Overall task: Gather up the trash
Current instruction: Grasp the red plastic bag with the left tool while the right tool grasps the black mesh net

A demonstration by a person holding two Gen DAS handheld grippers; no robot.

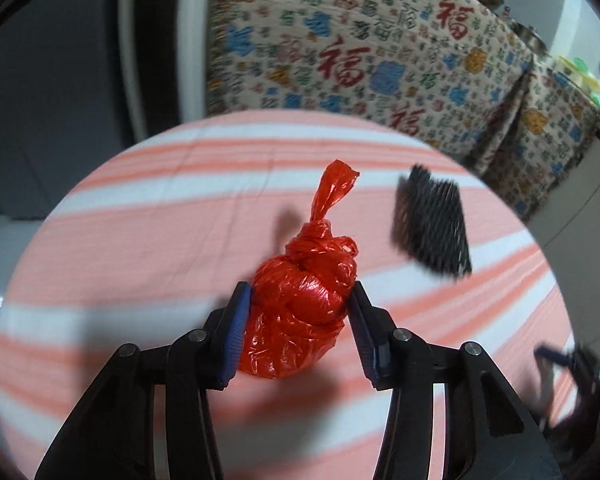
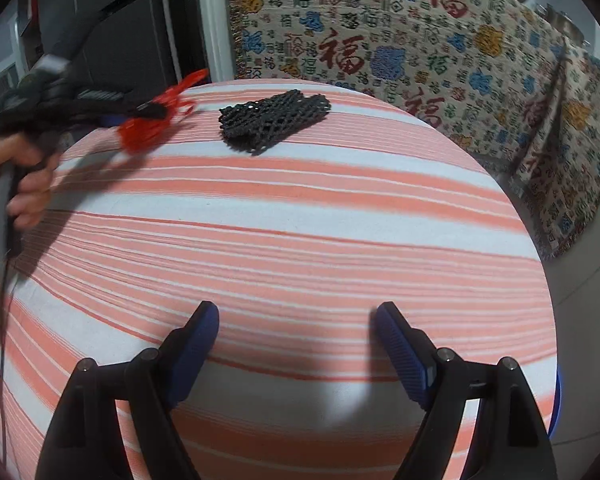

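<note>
The left gripper has its jaws clamped on the red bag, one blue pad pressing each side of the bundle's middle. The likeliest trouble, as I judge it, is a slip: the plastic is thin, glossy and crumpled, so the bundle may squeeze out forward or sag if the hold loosens while it is carried. A harder squeeze could burst or tear the film. The loose tail above the knot could also snag the black mesh, which lies on the striped cloth beyond the bag and to its right; that piece is not yet collected.

The bag is a small knotted bundle of bright red film, rounded and wrinkled, with a twisted tail standing up from the knot. In the right wrist view it appears blurred at the tip of the left gripper, off the cloth near its far left edge.

The right gripper, well apart from the bag, has its jaws wide apart over bare cloth, holding nothing.
</note>
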